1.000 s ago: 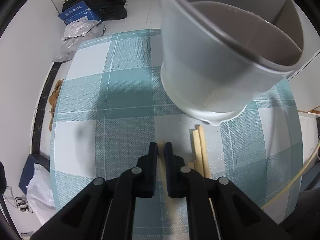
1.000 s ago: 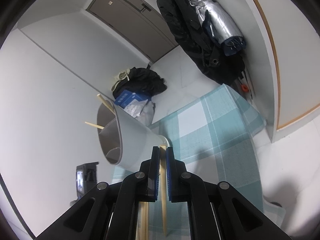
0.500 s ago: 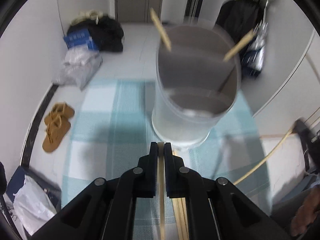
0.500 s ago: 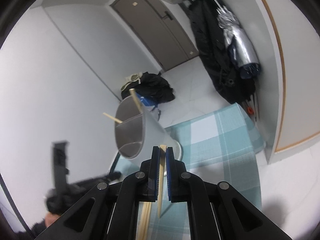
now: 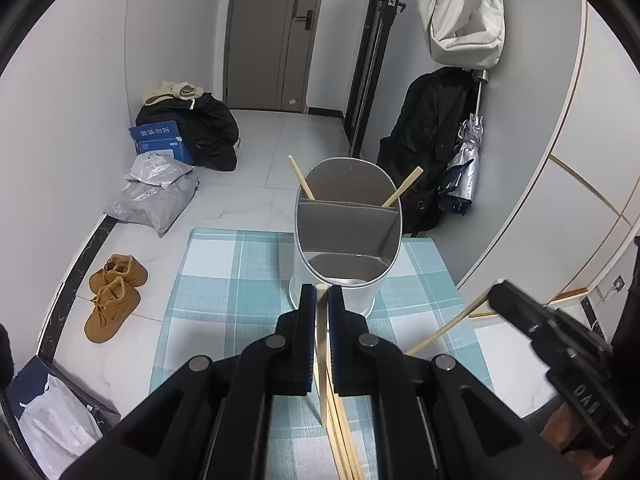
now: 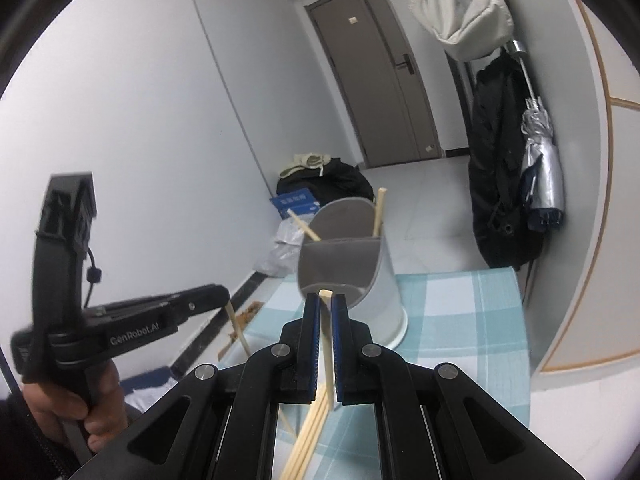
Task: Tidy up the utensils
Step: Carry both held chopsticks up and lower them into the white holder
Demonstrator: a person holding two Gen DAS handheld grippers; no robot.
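Two grippers, each pinching one chopstick. The left gripper (image 5: 321,292) has its jaws pressed together on a single wooden chopstick (image 5: 321,344) that runs down between them. The right gripper (image 6: 325,300) is likewise closed on one chopstick (image 6: 328,344), its square tip showing just above the jaws.

One grey holder (image 5: 346,236) stands upright on the checked tablecloth (image 5: 224,280), just beyond the left gripper. A divider splits it into two compartments — the far one holds two chopsticks (image 5: 301,178) leaning outward to opposite sides, while the near one looks empty.

More loose chopsticks (image 6: 308,436) lie on the cloth under the grippers; their number is unclear. On the floor sits one pair of brown shoes (image 5: 114,296).
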